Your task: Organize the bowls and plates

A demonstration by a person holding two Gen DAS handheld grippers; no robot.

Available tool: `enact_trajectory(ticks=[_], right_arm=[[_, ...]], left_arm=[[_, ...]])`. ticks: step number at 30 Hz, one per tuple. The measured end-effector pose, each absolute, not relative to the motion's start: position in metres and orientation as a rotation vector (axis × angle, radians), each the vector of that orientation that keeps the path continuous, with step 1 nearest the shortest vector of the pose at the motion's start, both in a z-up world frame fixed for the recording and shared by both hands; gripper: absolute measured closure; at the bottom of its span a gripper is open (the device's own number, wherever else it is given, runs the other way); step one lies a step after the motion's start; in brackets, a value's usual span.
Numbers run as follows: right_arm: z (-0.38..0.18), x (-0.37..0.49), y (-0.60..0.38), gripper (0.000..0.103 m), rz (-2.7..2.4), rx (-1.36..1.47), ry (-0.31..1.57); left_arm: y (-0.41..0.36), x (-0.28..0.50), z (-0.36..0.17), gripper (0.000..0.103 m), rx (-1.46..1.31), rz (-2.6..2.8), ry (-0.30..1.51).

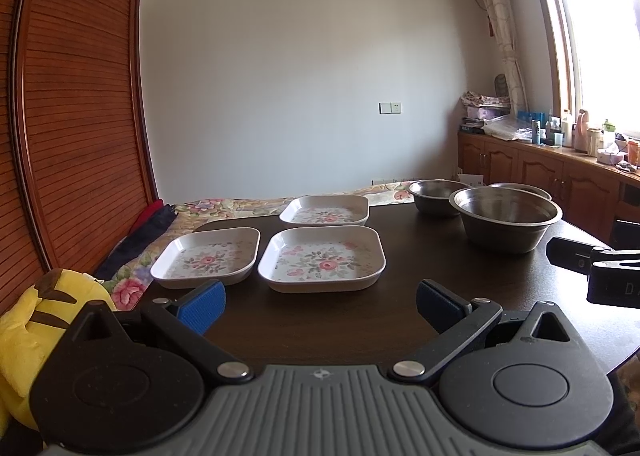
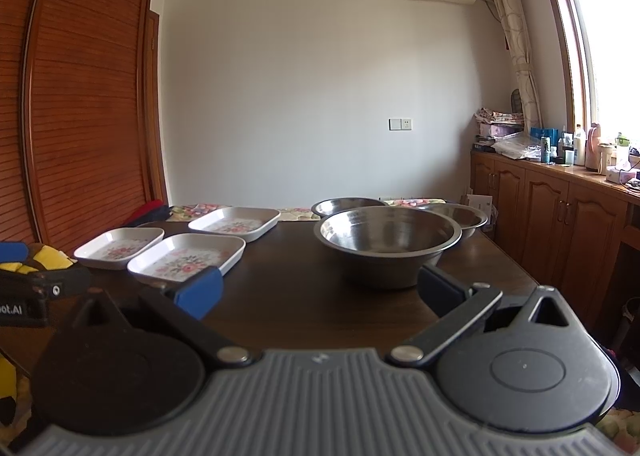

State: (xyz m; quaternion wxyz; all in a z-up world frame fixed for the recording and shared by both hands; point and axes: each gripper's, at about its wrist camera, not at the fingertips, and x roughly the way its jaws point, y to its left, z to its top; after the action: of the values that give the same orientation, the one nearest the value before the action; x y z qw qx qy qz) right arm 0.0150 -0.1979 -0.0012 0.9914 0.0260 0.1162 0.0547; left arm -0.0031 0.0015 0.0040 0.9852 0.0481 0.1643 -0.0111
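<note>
Both grippers, left gripper [image 1: 320, 306] and right gripper [image 2: 320, 292], hovered with jaws wide apart and empty above the dark tabletop [image 1: 320, 328]. Beyond sat three floral square plates [image 1: 322, 258], then three steel bowls [image 2: 387, 242] farther right.

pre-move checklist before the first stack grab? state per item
1. Left gripper open, nothing held: ok.
2. Right gripper open, nothing held: ok.
3. Three floral plates flat and unstacked: nearest plate, left plate, far plate: ok.
4. Big steel bowl upright, straight ahead of the right gripper: ok.
5. Two smaller bowls behind it, far-left bowl and far-right bowl, partly hidden; whether they touch: cannot tell.
6. Table bare between the grippers and the dishes: ok.
</note>
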Motion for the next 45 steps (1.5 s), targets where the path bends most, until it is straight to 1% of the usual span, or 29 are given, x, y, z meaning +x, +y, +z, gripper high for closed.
enact_trajectory(ticks=[45], right_arm=[[-0.0061,0.0183,-0.1973,0.0,0.118,0.056,0.248]], left_arm=[[0.0044,0.0019,-0.0054,0.0,0.101,-0.013,0.355]])
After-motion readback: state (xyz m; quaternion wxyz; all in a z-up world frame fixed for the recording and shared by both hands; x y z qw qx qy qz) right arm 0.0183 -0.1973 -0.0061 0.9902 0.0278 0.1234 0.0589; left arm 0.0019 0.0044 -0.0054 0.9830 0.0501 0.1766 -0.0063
